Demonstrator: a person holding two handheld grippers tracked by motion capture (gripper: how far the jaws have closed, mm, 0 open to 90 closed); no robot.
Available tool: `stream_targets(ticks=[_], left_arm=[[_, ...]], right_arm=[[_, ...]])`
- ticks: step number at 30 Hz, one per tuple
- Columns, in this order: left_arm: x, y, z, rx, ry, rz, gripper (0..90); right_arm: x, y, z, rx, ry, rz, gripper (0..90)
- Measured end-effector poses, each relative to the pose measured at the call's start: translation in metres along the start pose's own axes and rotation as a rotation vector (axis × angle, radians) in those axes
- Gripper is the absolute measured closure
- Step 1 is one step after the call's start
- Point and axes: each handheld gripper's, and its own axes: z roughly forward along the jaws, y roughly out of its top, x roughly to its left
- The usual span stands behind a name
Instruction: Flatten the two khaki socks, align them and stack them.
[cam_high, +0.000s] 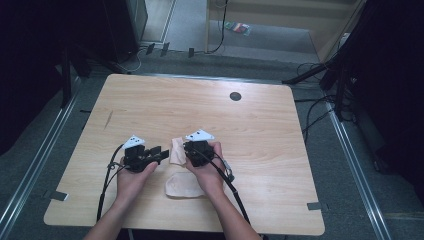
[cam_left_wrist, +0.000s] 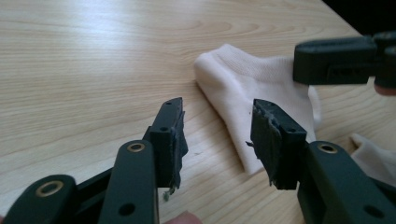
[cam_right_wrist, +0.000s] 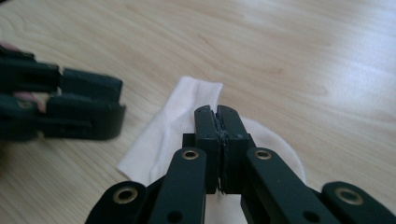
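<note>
Pale wooden table (cam_high: 250, 130) stands on grey carpet (cam_high: 350, 165).

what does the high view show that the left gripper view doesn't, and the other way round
High view: the whole light wooden table with its round black hole, and the person's forearms. Left gripper view: up close, the left gripper with jaws apart and frayed black pads. Both: the folded pale cream sock and the right gripper at it.

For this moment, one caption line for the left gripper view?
Left tongs open just short of a pale sock on the wooden table.
</note>
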Motion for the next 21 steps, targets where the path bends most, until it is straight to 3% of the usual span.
stream_targets(ticks=[4, 6, 8, 11, 16, 19, 20, 21], left_arm=[[-0.003, 0.002, 0.0, -0.012, -0.034, 0.015, 47.8], [-0.005, 0.002, 0.001, -0.011, -0.083, 0.028, 45.2], [-0.007, 0.003, 0.004, 0.02, -0.1, 0.039, 36.1], [-0.009, 0.001, 0.01, 0.081, -0.063, 0.025, 28.6], [-0.009, 0.002, 0.01, 0.071, -0.05, -0.011, 24.9], [-0.01, 0.002, 0.011, 0.067, -0.047, -0.013, 25.4], [-0.01, 0.002, 0.011, 0.05, -0.033, 0.003, 28.5], [-0.01, 0.002, 0.011, 0.05, -0.033, 0.003, 34.6]], right_arm=[[0.003, 0.015, -0.008, -0.031, 0.011, 0.003, 89.4], [0.004, 0.019, -0.01, -0.037, 0.014, -0.001, 89.4], [0.007, 0.028, -0.014, -0.046, 0.025, -0.013, 89.4], [0.016, 0.044, -0.022, -0.058, 0.043, -0.039, 89.4], [0.029, 0.062, -0.035, -0.099, 0.091, -0.064, 89.4], [0.032, 0.068, -0.04, -0.117, 0.121, -0.054, 89.4], [0.034, 0.074, -0.049, -0.148, 0.165, -0.04, 89.5], [0.034, 0.074, -0.049, -0.148, 0.165, -0.04, 89.5]])
